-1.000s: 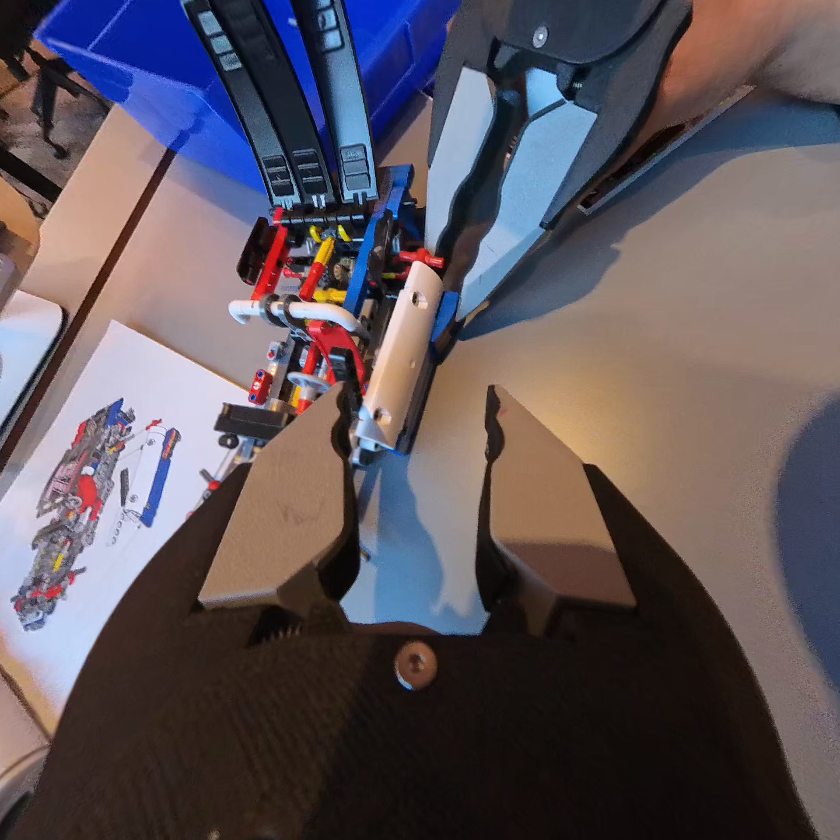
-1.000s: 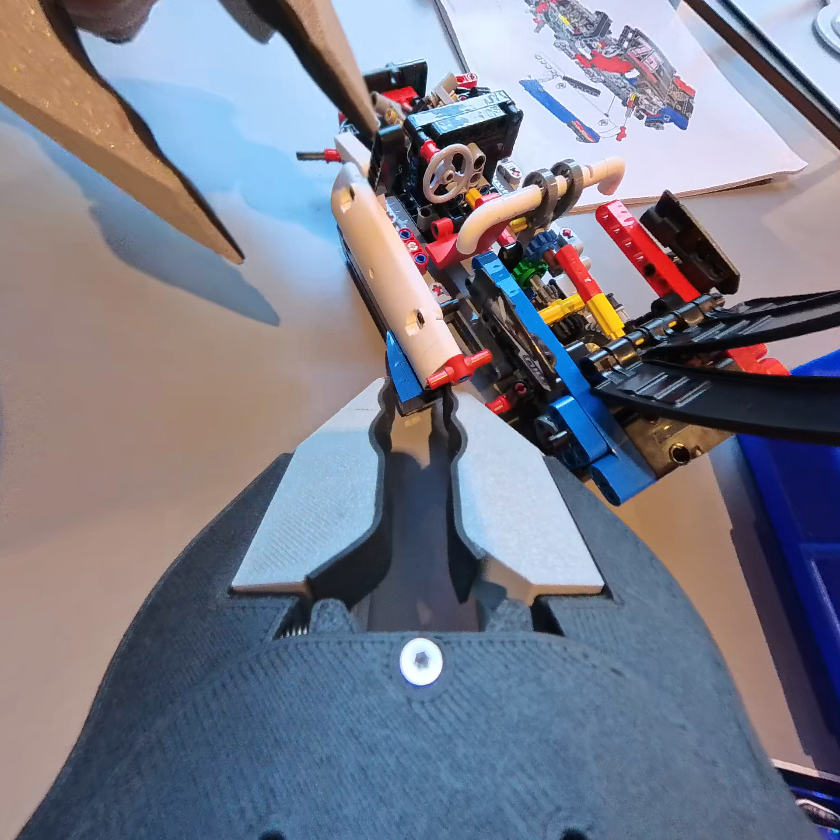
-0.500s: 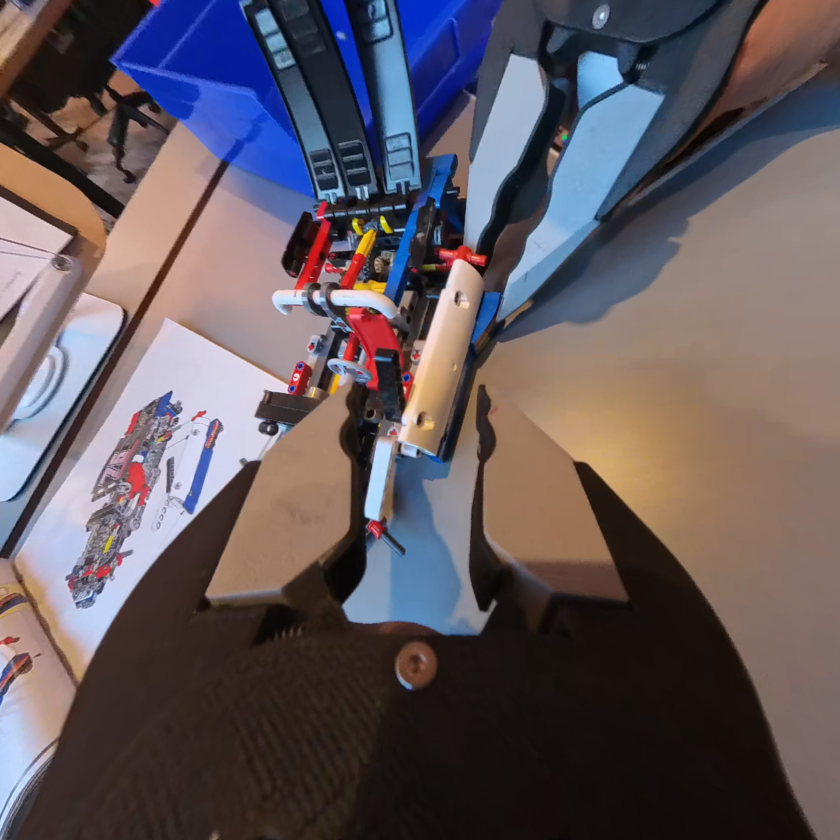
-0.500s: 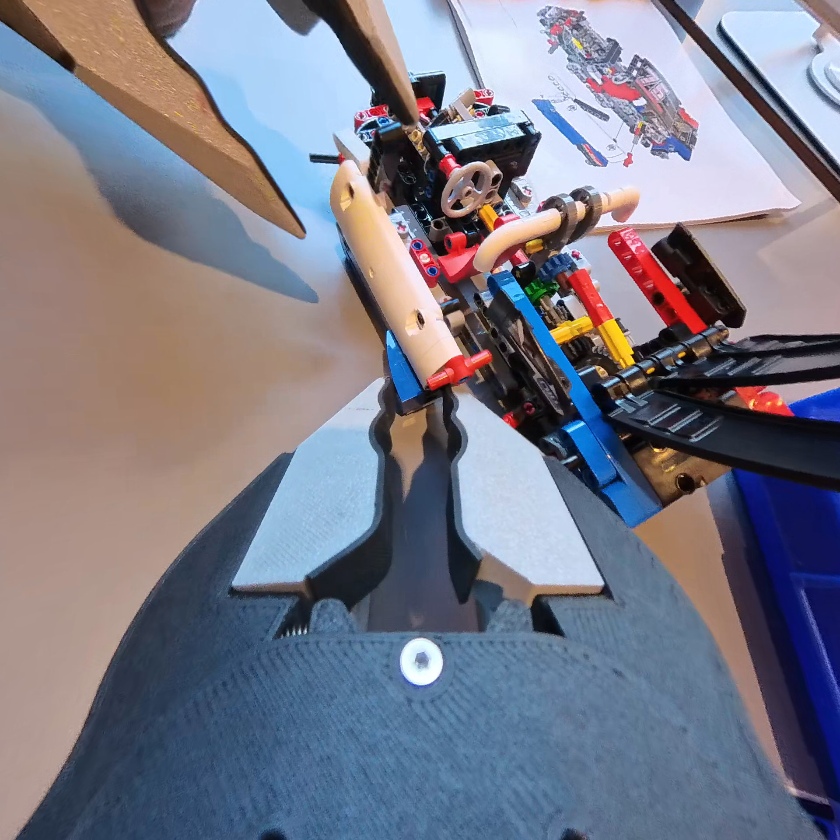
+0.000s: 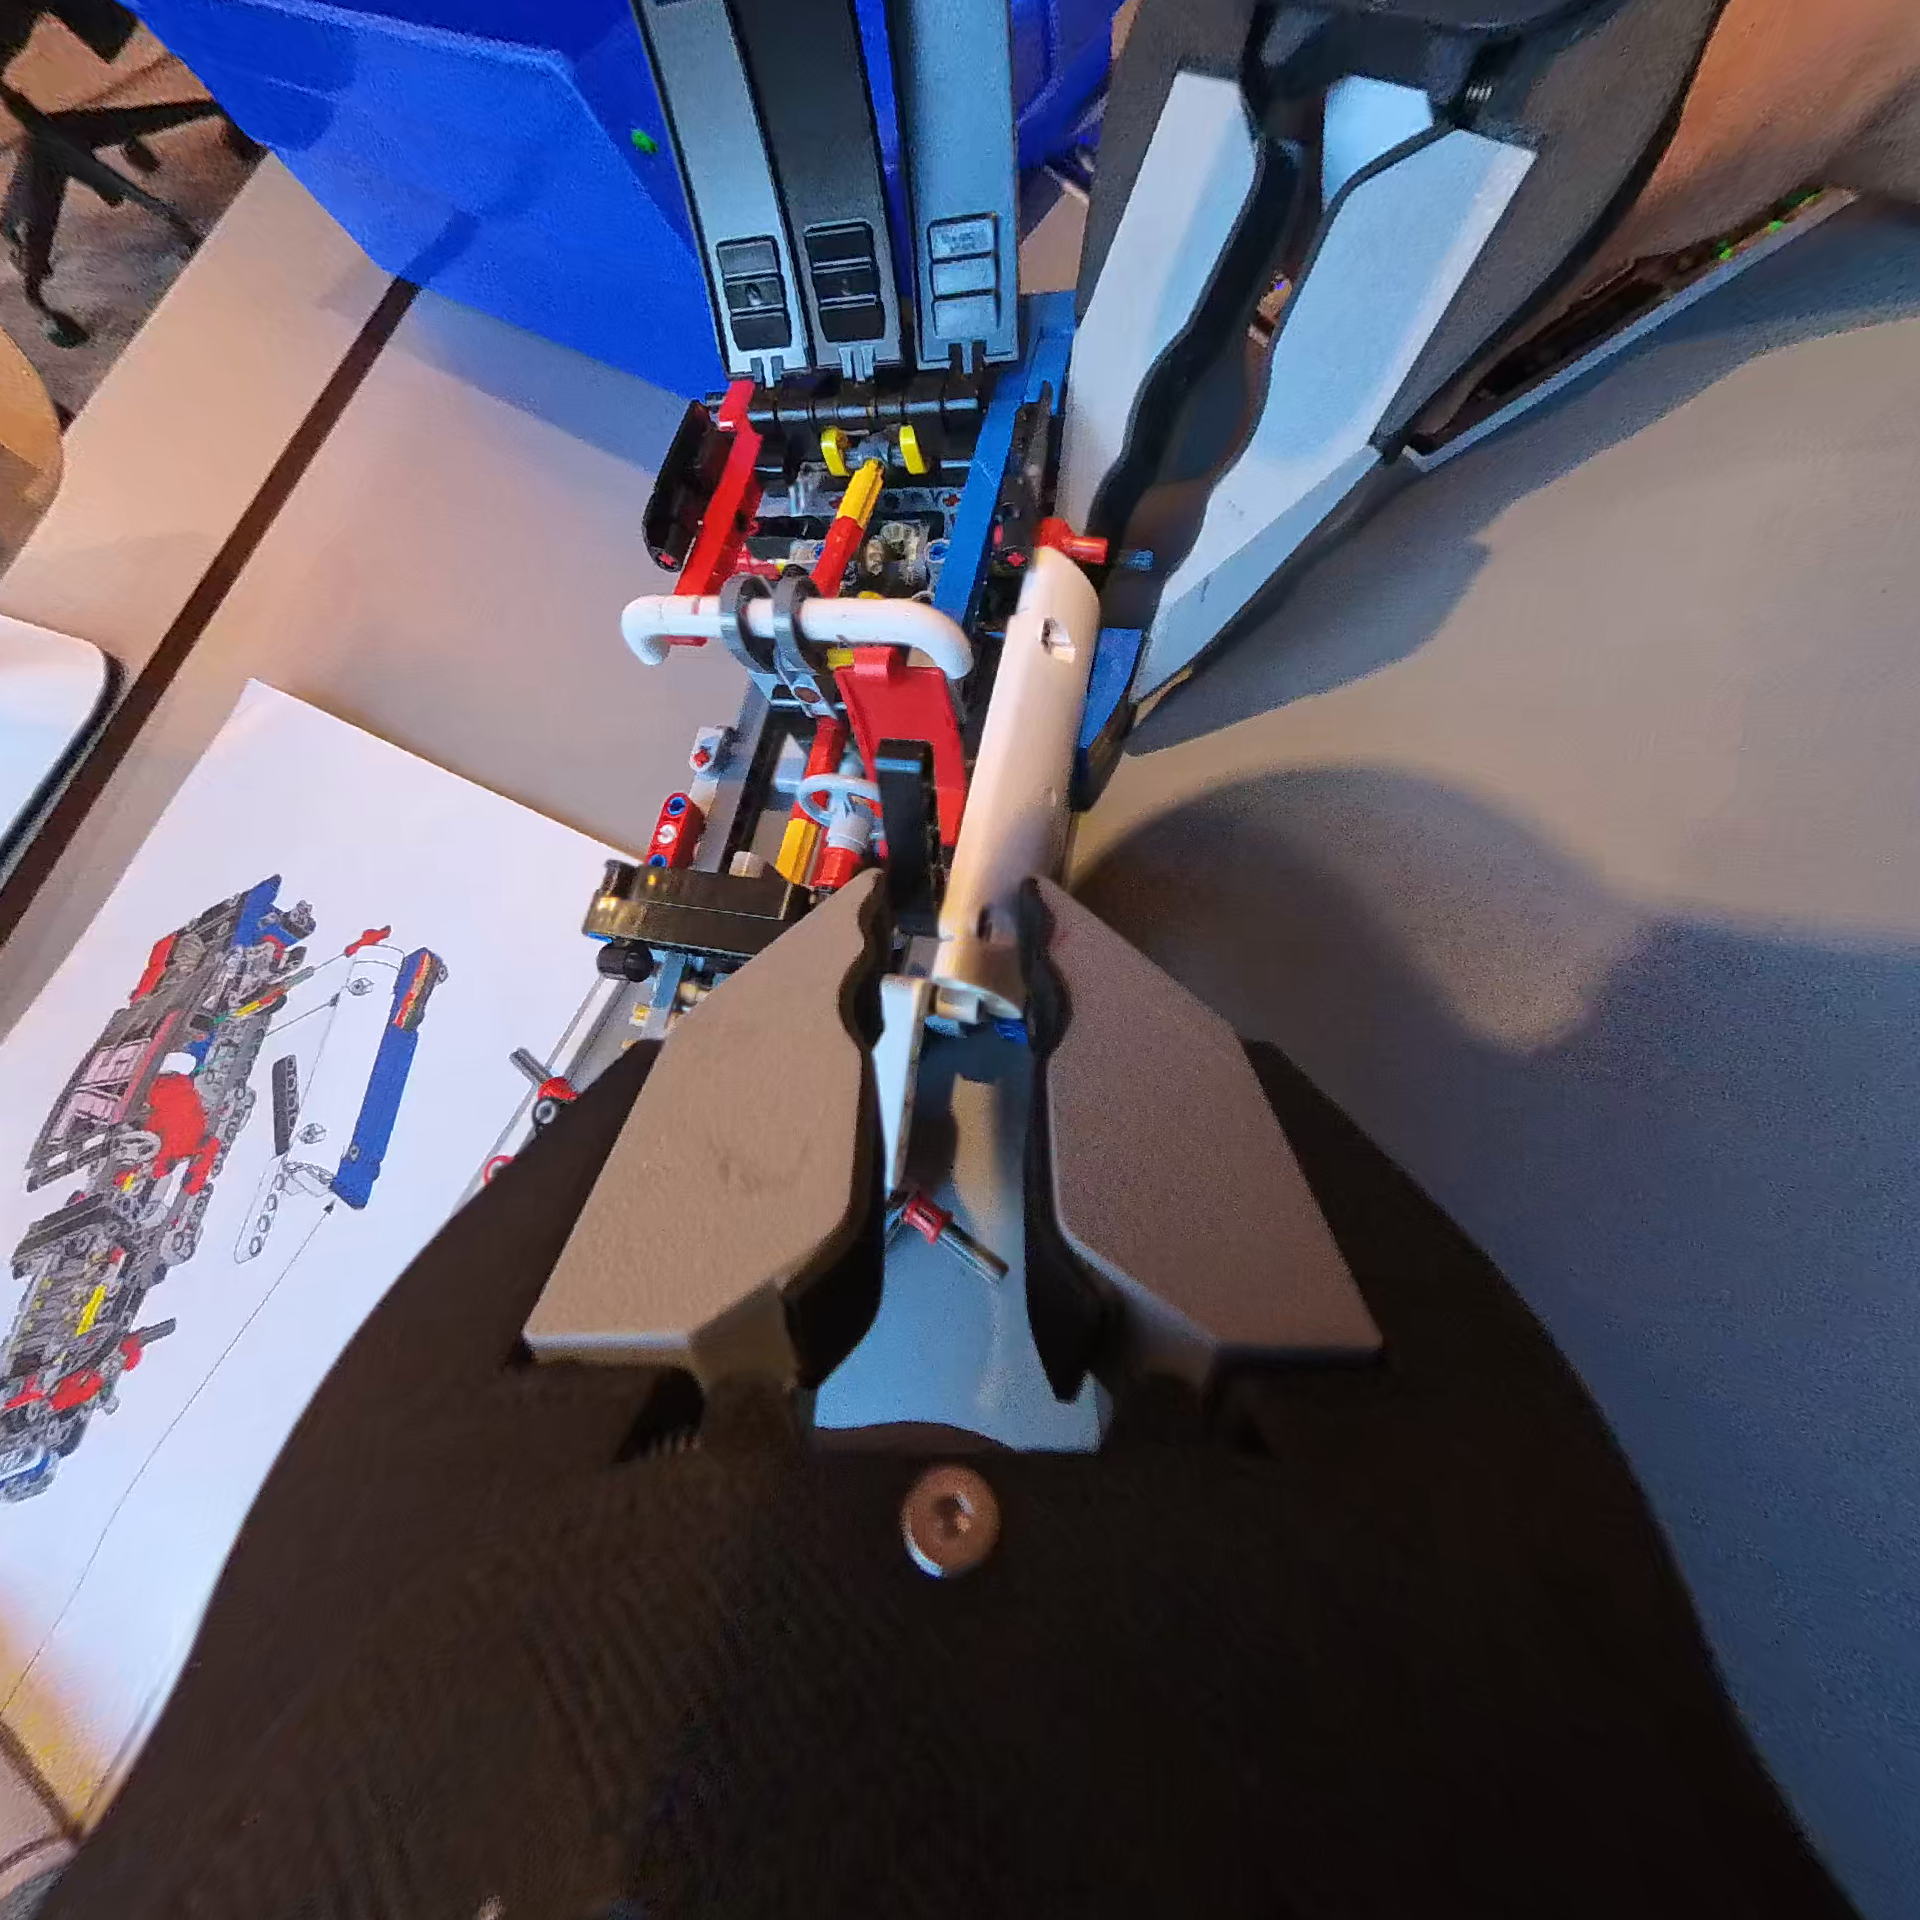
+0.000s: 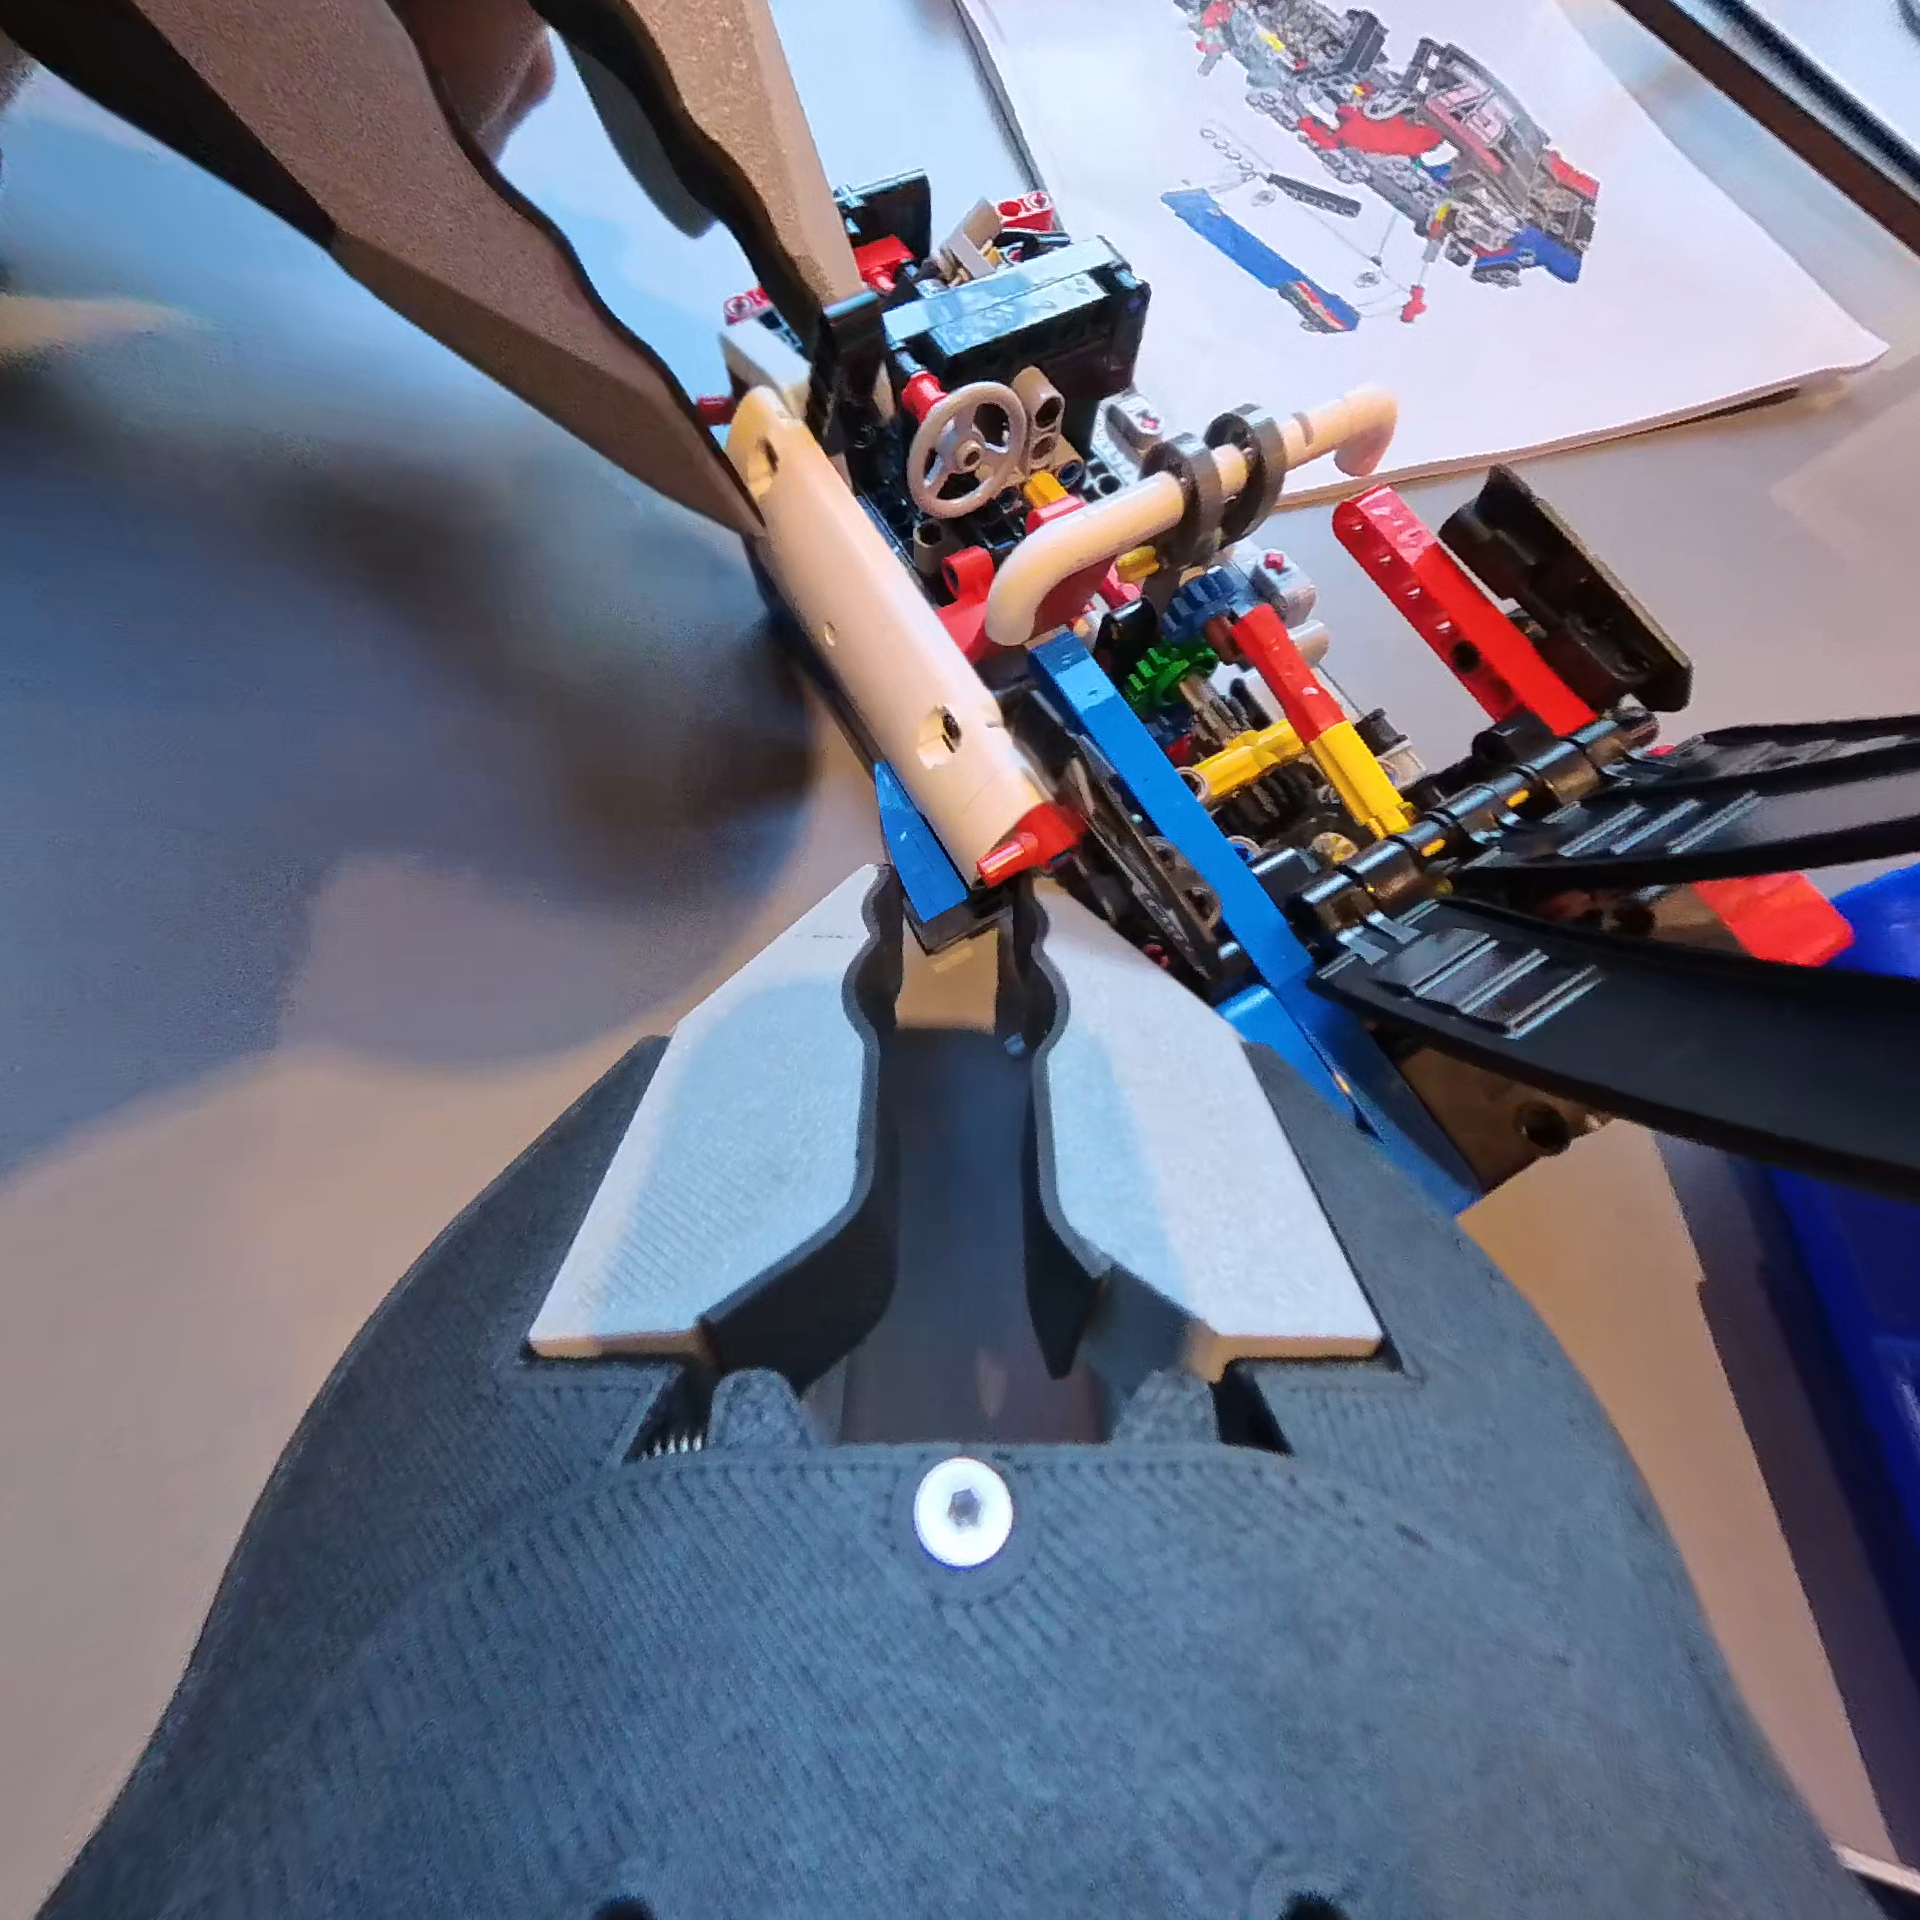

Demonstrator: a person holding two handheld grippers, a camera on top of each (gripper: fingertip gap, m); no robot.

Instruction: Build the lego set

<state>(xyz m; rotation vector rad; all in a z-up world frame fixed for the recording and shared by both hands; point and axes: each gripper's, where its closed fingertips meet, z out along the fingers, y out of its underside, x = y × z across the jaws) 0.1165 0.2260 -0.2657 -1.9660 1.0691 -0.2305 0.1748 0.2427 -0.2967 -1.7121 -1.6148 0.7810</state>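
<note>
Only the right view shows the steering wheel (image 6: 964, 449); both tongs (image 5: 951, 935) (image 6: 940, 914) clamp opposite ends of the model (image 5: 862, 665), lengthwise between them

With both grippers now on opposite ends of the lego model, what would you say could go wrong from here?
1. The left gripper closes around the white panel end; squeezing might pop it off the lego model.
2. The right gripper pinches only the blue beam corner, so the model may pivot.
3. The black blades overhang the blue bin and could snag.
</note>
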